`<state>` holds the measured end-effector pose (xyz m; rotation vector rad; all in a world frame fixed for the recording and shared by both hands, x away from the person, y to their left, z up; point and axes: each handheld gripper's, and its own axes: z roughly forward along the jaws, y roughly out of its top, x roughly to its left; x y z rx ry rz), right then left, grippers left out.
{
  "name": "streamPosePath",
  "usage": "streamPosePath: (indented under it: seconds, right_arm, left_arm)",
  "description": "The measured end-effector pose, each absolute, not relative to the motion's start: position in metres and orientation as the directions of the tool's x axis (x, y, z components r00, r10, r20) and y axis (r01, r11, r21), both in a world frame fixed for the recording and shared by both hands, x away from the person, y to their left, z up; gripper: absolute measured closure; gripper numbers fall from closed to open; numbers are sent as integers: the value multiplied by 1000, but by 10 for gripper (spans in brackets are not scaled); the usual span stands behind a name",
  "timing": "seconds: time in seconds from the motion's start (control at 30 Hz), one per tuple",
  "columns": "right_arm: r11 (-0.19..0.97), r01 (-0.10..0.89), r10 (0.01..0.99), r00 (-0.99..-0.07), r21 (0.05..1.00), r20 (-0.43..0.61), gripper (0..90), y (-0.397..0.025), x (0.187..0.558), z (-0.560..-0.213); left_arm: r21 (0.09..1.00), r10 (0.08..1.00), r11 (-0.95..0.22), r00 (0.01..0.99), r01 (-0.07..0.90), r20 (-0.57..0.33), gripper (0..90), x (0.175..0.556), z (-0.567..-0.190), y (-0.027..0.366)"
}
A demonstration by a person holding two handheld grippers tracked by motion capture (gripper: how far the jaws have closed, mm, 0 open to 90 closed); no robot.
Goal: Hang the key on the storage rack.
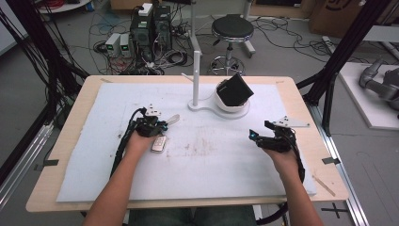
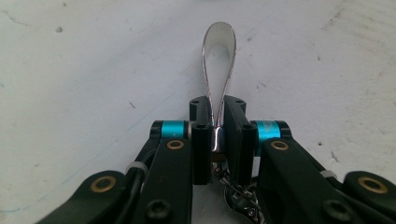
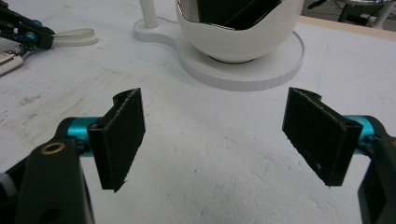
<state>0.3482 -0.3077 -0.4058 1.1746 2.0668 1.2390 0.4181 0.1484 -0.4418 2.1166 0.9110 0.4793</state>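
High view: fixed above the table's (image 1: 301,101) near edge, facing forward and down, far enough to take in the whole top. Left gripper view: low, close over the white mat (image 2: 93,70). Right gripper view: low, facing the far edge; shares the white stand (image 3: 243,70) (image 1: 207,109) with the high view.

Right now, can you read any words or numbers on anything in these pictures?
No words or numbers can be read.
The black box in the white bowl: a faint mark on its side, too blurred to read.
The key fob by the left gripper: its buttons are too small to read.
The loop that gripper clamps: plain.
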Motion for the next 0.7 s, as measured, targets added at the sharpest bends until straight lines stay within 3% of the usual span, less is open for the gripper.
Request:
streamPosePath:
  seconds: [0.13,0.7]
  right_arm:
    - [232,431,845,-533,872,39,215,-308,350,-406]
    - [218,443,851,-522,870,53,215,-309,348,-406]
  left_arm:
    - [813,732,-401,681,423,7,814,412,-427,150]
    - [914,715,-307,698,266,37,815,399,-352,139]
